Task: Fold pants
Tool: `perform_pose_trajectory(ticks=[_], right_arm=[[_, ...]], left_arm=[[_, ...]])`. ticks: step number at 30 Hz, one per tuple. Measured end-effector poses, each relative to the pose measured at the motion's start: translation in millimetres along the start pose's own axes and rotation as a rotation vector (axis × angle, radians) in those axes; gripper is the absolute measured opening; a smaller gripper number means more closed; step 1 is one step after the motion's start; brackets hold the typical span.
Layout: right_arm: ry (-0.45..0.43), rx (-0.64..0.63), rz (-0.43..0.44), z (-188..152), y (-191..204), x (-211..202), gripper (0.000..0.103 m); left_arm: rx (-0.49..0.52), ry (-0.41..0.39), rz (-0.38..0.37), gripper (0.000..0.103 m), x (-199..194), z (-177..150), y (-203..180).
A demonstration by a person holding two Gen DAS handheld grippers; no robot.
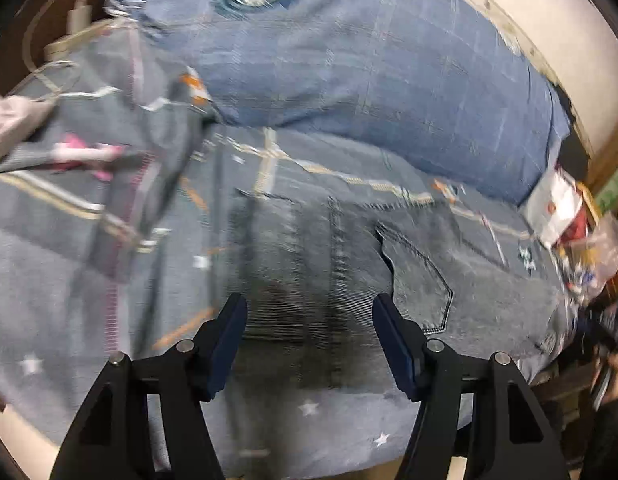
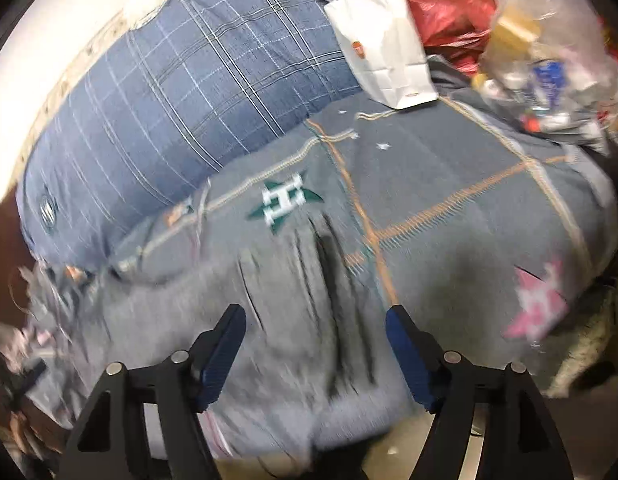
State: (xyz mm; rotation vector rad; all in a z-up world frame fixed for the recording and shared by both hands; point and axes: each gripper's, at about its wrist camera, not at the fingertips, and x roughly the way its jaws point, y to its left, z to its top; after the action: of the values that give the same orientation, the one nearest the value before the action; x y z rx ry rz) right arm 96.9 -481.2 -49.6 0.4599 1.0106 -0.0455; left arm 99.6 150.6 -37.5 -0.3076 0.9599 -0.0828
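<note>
Your left gripper (image 1: pixel 309 312) and right gripper (image 2: pixel 315 324) both gape empty, the pants (image 1: pixel 349 272) lying just ahead, seam running away from you

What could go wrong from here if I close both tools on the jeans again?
1. The jeans lie flat on a grey patterned bedspread of similar colour; the open left tool or right tool could pinch the bedspread along with the denim.
2. Both views are blurred, so the denim edges are hard to judge and a grasp may miss.
3. A white paper bag and plastic bags sit on the bed; a dragged bedspread could shift them.
</note>
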Motion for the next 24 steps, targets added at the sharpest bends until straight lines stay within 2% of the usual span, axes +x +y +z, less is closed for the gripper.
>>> perform_pose_trajectory(ticks=[2,5,7,8,9,10,13,14,15,16,17,18,20,21,22,24], right_arm=[[0.068,0.048,-0.010,10,-4,31,0.076],[0.106,0.042,-0.010,12,1,53,0.076],[0.107,0.044,0.005,23,4,63,0.075],[0.103,0.034,0.030,27,7,65,0.067],[0.100,-0.012,0.016,35,16,64,0.016],[0.063,-0.039,-0.020,40,23,58,0.008],[-0.085,-0.167,-0.140,48,50,27,0.008],[-0.069,-0.189,-0.182,48,52,33,0.009],[0.010,-0.186,-0.226,45,46,50,0.017],[0.140,-0.170,-0.266,39,36,70,0.033],[0.186,-0.139,-0.307,31,24,76,0.037],[0.146,-0.123,-0.305,27,18,70,0.039],[0.047,-0.030,-0.223,12,2,40,0.054],[0.004,0.032,-0.186,2,-6,25,0.067],[-0.028,0.094,-0.139,-11,-15,10,0.074],[0.009,0.199,-0.024,-33,-28,3,0.074]], left_arm=[[0.012,0.037,0.043,0.066,19,-6,-5],[-0.020,0.109,0.073,0.066,46,-19,0],[-0.025,0.125,0.073,0.066,56,-26,6],[-0.017,0.122,0.073,0.066,59,-27,6],[-0.002,0.116,0.074,0.066,58,-28,5],[0.010,0.114,0.078,0.066,58,-28,5],[0.031,0.110,0.082,0.066,60,-30,4],[0.035,0.107,0.084,0.067,61,-28,3],[0.044,0.104,0.092,0.067,66,-28,0],[0.061,0.098,0.105,0.068,68,-28,-2],[0.070,0.096,0.113,0.069,69,-28,-5],[0.084,0.094,0.123,0.069,69,-31,-5],[0.090,0.089,0.128,0.069,69,-30,-5],[0.089,0.087,0.124,0.069,69,-30,-4],[0.087,0.085,0.118,0.069,69,-31,-3],[0.083,0.082,0.113,0.069,69,-31,-3]])
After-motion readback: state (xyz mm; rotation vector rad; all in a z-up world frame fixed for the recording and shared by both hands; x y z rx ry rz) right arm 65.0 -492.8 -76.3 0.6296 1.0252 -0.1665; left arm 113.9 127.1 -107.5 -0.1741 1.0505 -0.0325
